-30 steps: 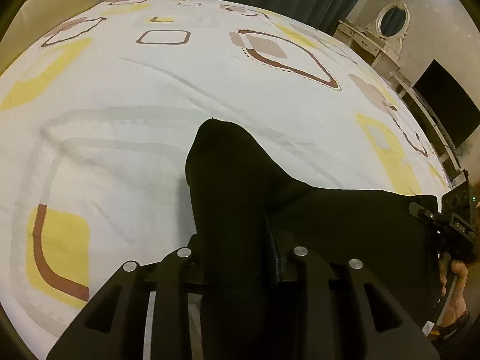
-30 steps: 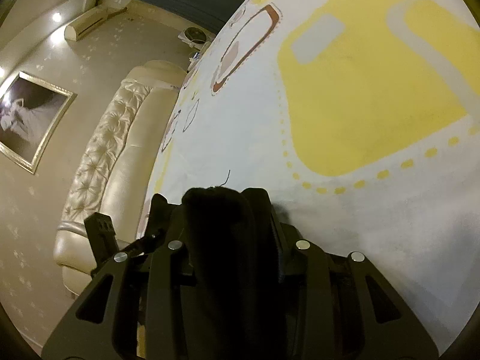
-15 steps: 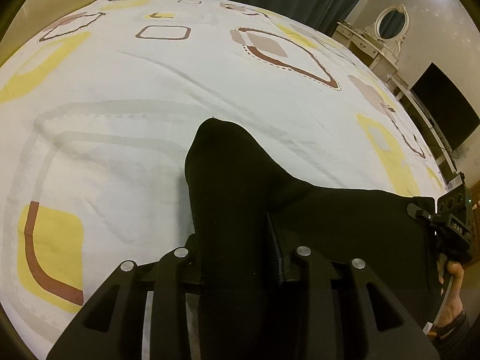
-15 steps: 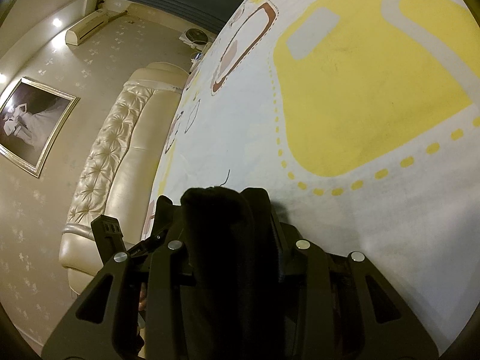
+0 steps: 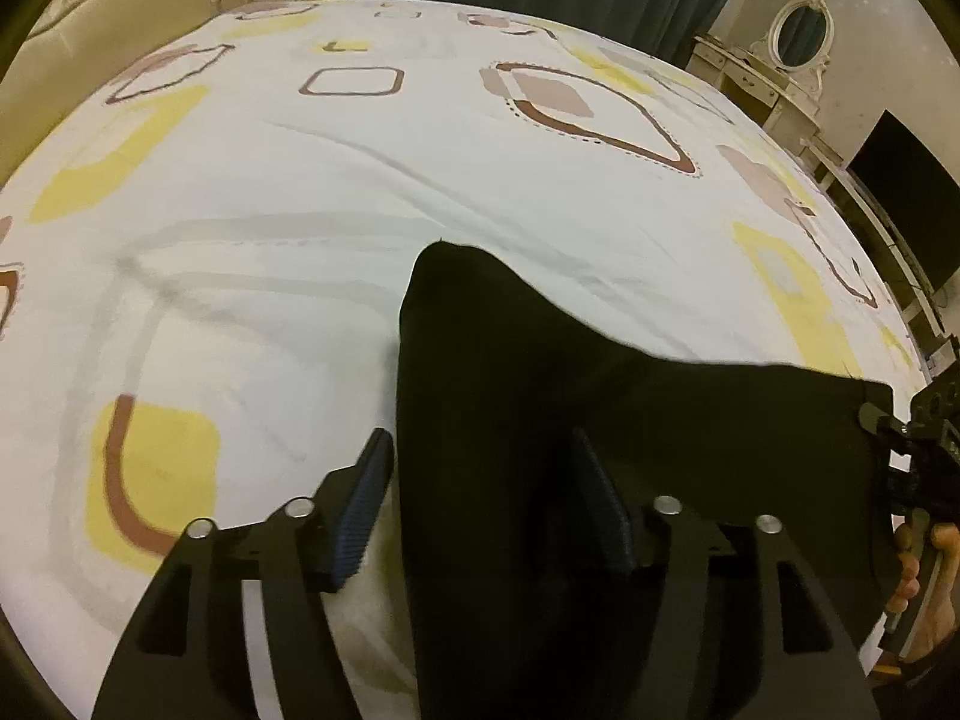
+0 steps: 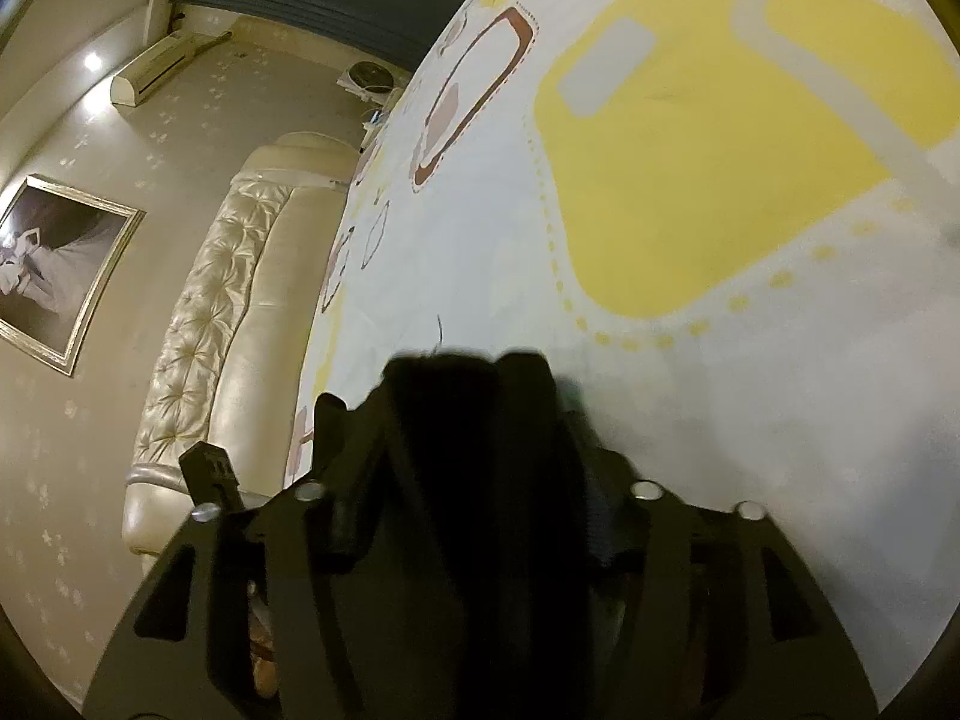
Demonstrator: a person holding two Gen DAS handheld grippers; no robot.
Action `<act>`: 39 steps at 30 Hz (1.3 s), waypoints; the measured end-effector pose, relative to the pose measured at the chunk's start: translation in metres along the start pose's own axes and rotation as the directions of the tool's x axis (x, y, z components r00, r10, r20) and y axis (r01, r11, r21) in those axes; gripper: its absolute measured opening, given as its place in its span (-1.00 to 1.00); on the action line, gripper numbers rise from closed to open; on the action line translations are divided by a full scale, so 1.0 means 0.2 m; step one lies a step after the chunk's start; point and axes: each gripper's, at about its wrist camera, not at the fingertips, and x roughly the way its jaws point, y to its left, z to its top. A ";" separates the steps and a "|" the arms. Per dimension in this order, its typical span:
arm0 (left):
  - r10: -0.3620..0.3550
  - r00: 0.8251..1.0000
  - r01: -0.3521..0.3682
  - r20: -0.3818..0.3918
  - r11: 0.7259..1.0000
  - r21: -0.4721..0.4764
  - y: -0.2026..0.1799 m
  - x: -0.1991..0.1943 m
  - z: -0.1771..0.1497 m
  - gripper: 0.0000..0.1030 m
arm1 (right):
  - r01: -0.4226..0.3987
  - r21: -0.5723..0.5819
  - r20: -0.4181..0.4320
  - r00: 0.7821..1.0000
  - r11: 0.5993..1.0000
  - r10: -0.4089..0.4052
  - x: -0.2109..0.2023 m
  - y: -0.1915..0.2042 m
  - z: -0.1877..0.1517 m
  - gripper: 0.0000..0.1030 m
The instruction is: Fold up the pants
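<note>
Black pants (image 5: 540, 420) on bed (image 5: 300, 192), both grippers letting go.
Left gripper (image 5: 480, 492) and right gripper (image 6: 444, 450): jaws, clamped a second ago, now opening, cloth still between them; fold likely set down, ready for next crease.

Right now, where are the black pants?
In the left wrist view the black pants lie on the patterned bedsheet, low and right of centre, with fabric between the opening left tongs.
</note>
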 end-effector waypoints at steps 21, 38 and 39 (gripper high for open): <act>0.004 1.000 -0.004 0.007 1.000 0.005 -0.02 -0.42 -0.52 0.59 | -0.008 0.024 0.022 1.000 1.000 0.007 -0.43 -0.04 -0.56 0.40; -0.384 0.923 0.360 0.011 0.855 -0.373 0.26 -0.37 -0.67 0.63 | -0.021 0.064 0.032 0.999 0.998 0.019 -0.47 -0.03 -0.66 0.42; -0.383 0.924 0.359 0.009 0.858 -0.366 0.25 -0.37 -0.67 0.65 | -0.019 0.065 0.031 0.999 0.998 0.017 -0.46 -0.02 -0.65 0.42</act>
